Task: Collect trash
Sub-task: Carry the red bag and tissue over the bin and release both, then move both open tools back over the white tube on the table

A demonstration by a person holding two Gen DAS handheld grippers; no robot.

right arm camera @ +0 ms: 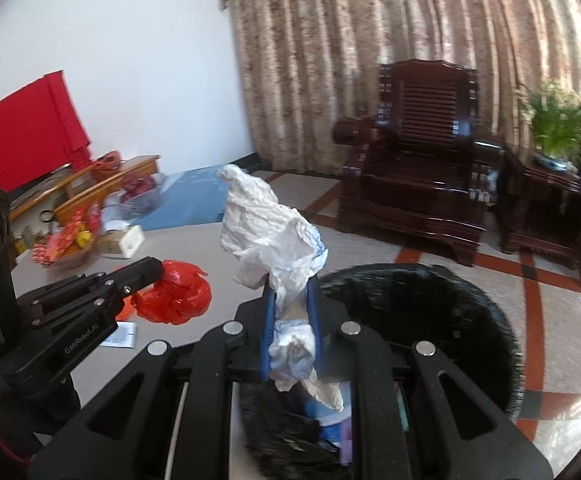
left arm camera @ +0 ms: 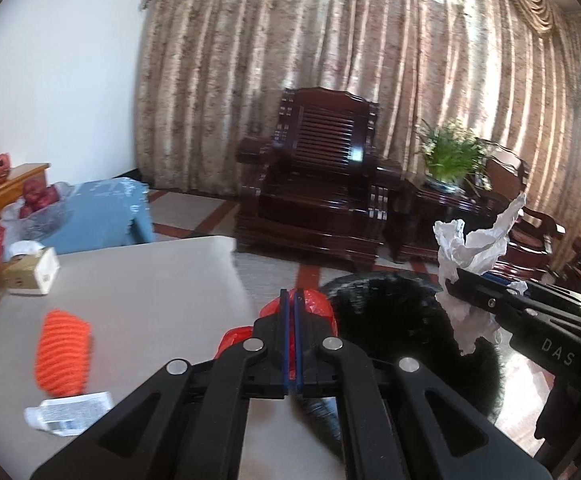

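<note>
Heavy brown curtains (left arm camera: 330, 60) and a dark carved armchair (left arm camera: 322, 184) fill the back of the room; the landmark nearer us is the black bin (right arm camera: 430, 312), its mouth open just past the corner of the grey table (left arm camera: 150, 288).

Over that bin, the right gripper (right arm camera: 290, 312) has its jaws clamped on a wad of white paper (right arm camera: 266, 232), which sticks up above the fingers and droops below them toward the bin's opening. On the table side of the bin, the left gripper (left arm camera: 290, 312) has its jaws pressed together on a red plastic bag (left arm camera: 318, 304) — the bag bulges out right at the table's edge.

Farther from the bin, an orange ribbed thing (left arm camera: 64, 354) and a white labelled sachet (left arm camera: 70, 416) lie on the table, not yet collected; a small carton (left arm camera: 34, 270) sits beyond, possibly not trash, though blur makes that hard to judge.

The step in hand looks like the drop: the paper seems ready for release. Next, the right jaws should part squarely above the opening, then the red bag must be carried across the rim.
</note>
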